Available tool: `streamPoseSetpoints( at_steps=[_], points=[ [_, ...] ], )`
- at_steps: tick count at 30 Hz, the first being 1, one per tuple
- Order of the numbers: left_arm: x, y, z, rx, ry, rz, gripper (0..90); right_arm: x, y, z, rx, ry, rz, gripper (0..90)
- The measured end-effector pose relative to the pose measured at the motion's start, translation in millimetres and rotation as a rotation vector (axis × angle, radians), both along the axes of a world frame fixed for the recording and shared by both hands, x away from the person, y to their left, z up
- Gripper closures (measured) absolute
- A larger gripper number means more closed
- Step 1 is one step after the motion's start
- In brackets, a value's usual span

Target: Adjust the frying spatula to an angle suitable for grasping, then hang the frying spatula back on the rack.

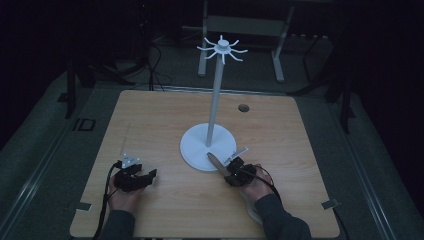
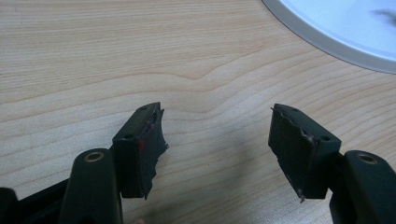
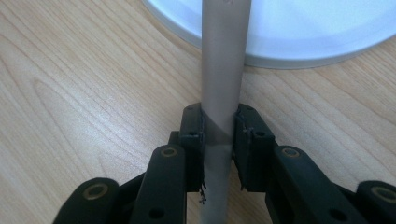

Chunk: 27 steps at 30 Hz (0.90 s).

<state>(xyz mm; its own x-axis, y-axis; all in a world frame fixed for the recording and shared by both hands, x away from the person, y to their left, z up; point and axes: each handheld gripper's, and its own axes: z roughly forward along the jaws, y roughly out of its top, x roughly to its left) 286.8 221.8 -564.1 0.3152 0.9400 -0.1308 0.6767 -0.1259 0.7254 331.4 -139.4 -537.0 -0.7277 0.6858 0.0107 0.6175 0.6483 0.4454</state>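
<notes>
1. The right gripper [image 3: 218, 135] pinches a grey rod [image 3: 222, 74] between its jaws at the near edge of the white stand base [image 1: 200, 145].
2. The left gripper [image 2: 217, 149] rests near-left on the table [image 1: 150, 115], jaws spread around nothing.

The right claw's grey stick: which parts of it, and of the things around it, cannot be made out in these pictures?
- Grey stick: right gripper view, both ends cut off by the picture edges.
- Same stick, high view: too dark and small to tell its shape.
- White stand: left gripper view, its base is cut off by the edge.
- Right claw: shut on the stick.
</notes>
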Motion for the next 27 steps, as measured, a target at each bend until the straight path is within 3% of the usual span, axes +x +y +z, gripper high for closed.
streamPoseSetpoints(
  at_steps=[10, 19, 27],
  points=[
    [0.7, -0.5, 0.1, -0.001, 0.001, 0.0, 35.7, -7.8, -10.8, 4.1, 0.082, -0.065, -0.066, 74.7],
    [-0.2, 0.4, 0.6, -0.009, -0.002, 0.007, 35.7, -14.4, -16.7, 8.5, 0.116, -0.104, -0.09, 74.8],
    [-0.6, 0.2, 0.5, -0.006, -0.004, 0.009, 35.7, -20.1, -25.8, 16.3, 0.171, -0.167, -0.129, 74.8]
  ],
)
